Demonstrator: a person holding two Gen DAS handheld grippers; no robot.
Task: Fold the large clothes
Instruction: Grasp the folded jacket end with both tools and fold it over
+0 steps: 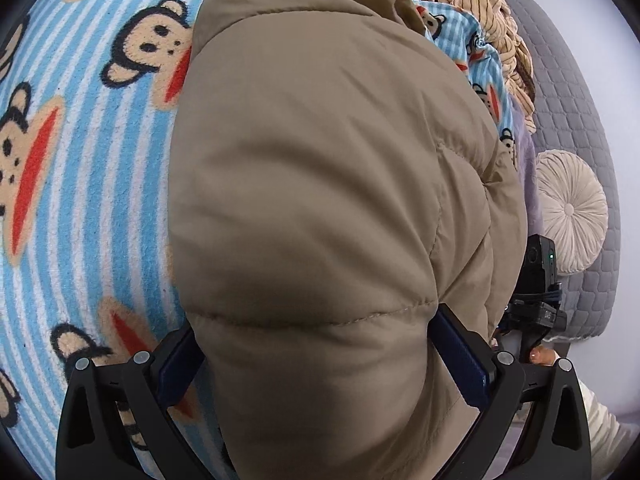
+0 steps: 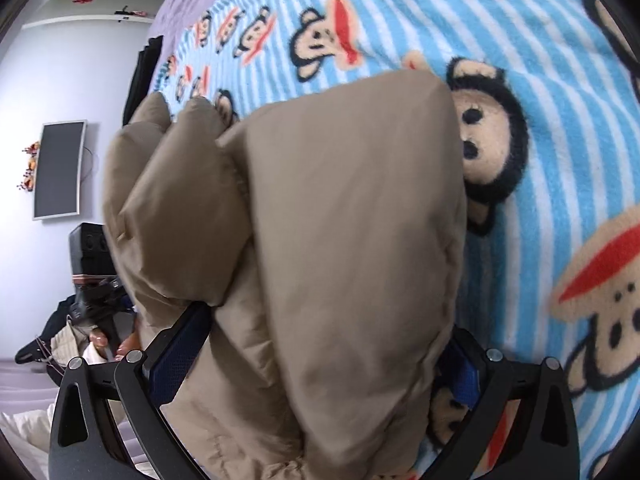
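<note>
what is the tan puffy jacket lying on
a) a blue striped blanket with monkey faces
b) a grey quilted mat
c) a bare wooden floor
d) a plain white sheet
a: in both wrist views the jacket rests on the blue and white striped blanket printed with monkey faces, which shows around its edges, while each hand-held gripper, left and right, has a puffy fold of it between its fingers.

Bed covered by a blue-striped monkey-print blanket (image 1: 92,152). Tan padded jacket (image 1: 320,200) lies on it; striped beige garment (image 1: 480,4) heaped at far right.
</note>
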